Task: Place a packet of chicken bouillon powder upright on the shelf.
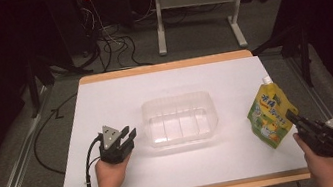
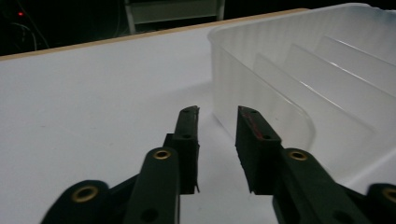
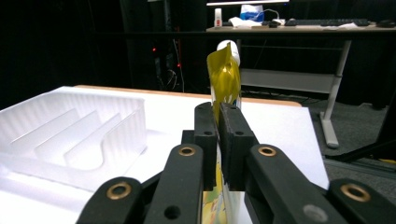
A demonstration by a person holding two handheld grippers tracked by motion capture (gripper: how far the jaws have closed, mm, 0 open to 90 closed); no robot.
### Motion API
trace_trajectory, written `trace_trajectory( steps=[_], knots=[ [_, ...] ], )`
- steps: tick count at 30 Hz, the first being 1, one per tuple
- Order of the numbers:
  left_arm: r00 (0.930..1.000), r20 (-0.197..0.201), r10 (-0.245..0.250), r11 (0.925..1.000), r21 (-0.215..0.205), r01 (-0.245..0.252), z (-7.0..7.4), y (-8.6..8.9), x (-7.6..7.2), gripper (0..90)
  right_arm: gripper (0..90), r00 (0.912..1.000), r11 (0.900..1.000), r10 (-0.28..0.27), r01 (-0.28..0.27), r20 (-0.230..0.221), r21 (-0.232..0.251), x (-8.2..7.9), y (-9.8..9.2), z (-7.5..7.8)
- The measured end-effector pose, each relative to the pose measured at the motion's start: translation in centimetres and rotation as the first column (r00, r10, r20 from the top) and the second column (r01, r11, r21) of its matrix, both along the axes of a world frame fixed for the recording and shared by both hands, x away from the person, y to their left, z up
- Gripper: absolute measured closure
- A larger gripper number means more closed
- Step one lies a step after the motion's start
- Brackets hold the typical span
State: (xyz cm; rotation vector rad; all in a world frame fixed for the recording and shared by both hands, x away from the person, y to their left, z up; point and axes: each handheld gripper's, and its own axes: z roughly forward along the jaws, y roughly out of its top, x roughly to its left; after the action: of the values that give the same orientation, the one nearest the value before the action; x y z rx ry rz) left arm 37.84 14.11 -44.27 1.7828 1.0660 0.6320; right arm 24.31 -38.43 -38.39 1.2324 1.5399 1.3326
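A yellow-green spouted drink pouch [image 1: 269, 115] with a white cap is held upright above the table's right edge. My right gripper [image 1: 294, 117] is shut on the pouch's lower edge; in the right gripper view the pouch [image 3: 224, 70] rises edge-on from between the closed jaws of the right gripper [image 3: 218, 116]. A clear plastic tray [image 1: 178, 119] with ribbed dividers sits at the table's middle. My left gripper [image 1: 128, 136] stands open and holds nothing, just left of the tray. In the left gripper view the tray's corner [image 2: 261, 93] is right in front of the left gripper [image 2: 217, 119].
The table [image 1: 104, 98] has a white top with a wooden rim. Beyond it are a white desk frame [image 1: 196, 7], cables on the floor [image 1: 111, 46], and dark stands at both sides. A far desk [image 3: 299, 28] carries a keyboard and small items.
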Motion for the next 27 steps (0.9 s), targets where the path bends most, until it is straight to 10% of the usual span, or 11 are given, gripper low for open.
trace_trajectory(
  steps=[11,27],
  knots=[
    [0.9981,-0.061,-0.01,0.9998,0.018,0.011,-1.5,-2.7,3.6,90.0,68.3,0.9907,0.999,-0.01,0.004,-0.136,-0.046,0.9,1.2,-2.6],
    [0.9931,-0.063,-0.099,0.9939,0.043,0.101,-2.1,-6.2,3.5,89.9,89.4,0.9793,1.0,-0.022,0.019,-0.201,-0.017,2.0,0.3,-4.1]
  ],
)
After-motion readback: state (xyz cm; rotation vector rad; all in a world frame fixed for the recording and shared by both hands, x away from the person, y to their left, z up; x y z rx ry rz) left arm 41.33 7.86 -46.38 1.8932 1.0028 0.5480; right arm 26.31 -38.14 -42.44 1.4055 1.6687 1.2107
